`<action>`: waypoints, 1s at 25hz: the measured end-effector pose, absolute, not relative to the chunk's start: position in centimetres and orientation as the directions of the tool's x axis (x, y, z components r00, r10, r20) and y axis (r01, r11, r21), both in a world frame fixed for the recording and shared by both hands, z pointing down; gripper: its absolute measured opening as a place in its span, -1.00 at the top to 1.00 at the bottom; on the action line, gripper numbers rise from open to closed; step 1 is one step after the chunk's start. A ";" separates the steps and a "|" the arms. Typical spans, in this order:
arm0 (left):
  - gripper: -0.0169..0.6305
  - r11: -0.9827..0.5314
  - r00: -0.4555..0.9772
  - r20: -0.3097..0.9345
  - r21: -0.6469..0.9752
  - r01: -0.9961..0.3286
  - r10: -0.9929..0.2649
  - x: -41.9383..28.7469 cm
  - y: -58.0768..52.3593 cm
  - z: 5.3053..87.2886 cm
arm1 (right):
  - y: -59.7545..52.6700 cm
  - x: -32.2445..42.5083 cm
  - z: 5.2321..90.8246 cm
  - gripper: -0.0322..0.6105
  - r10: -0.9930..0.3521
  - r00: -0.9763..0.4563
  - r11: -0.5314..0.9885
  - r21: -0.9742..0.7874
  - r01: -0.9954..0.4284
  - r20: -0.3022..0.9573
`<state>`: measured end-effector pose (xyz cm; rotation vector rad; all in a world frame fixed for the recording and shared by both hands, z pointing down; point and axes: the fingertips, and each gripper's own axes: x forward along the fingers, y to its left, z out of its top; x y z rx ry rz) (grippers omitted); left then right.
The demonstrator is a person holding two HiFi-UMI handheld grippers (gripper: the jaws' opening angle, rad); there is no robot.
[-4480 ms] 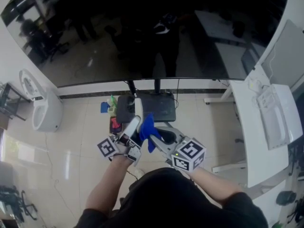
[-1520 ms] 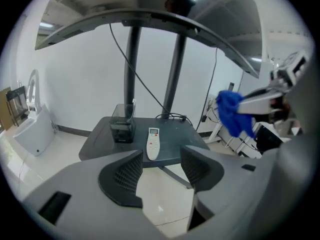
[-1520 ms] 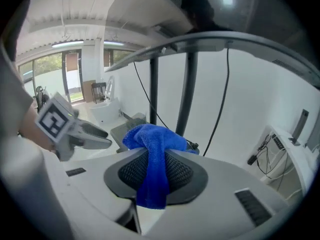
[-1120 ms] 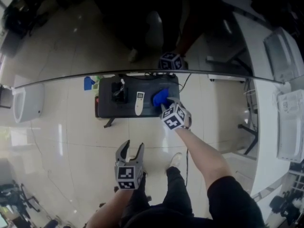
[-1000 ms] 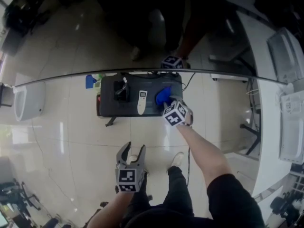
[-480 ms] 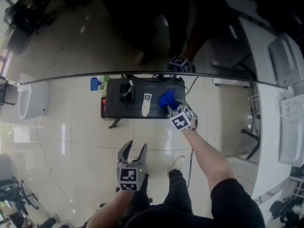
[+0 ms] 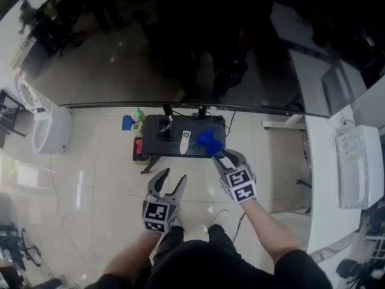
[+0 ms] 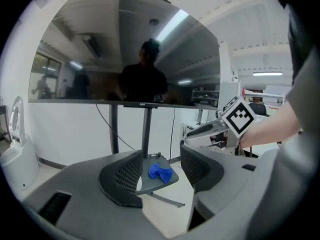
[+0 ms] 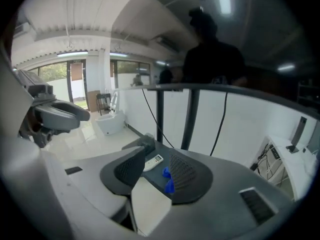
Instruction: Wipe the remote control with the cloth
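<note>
The left gripper (image 7: pixel 173 176) and right gripper (image 7: pixel 221 157) are empty, fingers apart, the right's just opened. For wiping, pinch the blue cloth (image 7: pixel 209 139) at its bunched top and steady the remote control (image 7: pixel 185 138) on the surface (image 7: pixel 153 146).

The cloth (image 7: pixel 209 139) is showing bright blue, the remote (image 7: pixel 185 138) white, the low table (image 7: pixel 171 150) dark grey, the floor (image 7: pixel 90 179) glossy cream.

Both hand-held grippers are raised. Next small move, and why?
Probably hold both back; the job looks finished. The right hand-held gripper, jaws just opening, nothing between them, is clear of the cloth, which lies beside the remote control on the stand. The left hand-held gripper is open and empty.
</note>
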<state>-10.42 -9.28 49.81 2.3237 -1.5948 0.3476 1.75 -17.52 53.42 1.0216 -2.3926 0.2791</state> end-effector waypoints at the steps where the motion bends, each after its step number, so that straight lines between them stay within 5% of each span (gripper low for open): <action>1: 0.20 -0.361 0.375 0.339 0.108 -0.926 -0.862 -10.0 -8.9 48.4 | -16.1 1.7 51.5 0.42 -0.616 -0.601 0.701 0.006 -0.713 0.510; 6: 0.33 -0.498 0.498 0.243 0.067 -0.865 -0.833 -7.7 -6.5 42.8 | -9.6 1.1 43.8 0.43 -0.613 -0.687 0.751 0.018 -0.660 0.389; 16: 0.87 -0.570 0.559 0.165 -0.021 -0.822 -0.812 -5.0 -3.8 37.3 | -3.6 -0.2 36.6 0.80 -0.626 -0.746 0.775 0.077 -0.627 0.228; 25: 0.94 -0.600 0.588 0.137 -0.064 -0.798 -0.797 -4.9 -3.3 35.9 | -2.7 -1.6 36.2 0.87 -0.630 -0.746 0.773 0.078 -0.630 0.214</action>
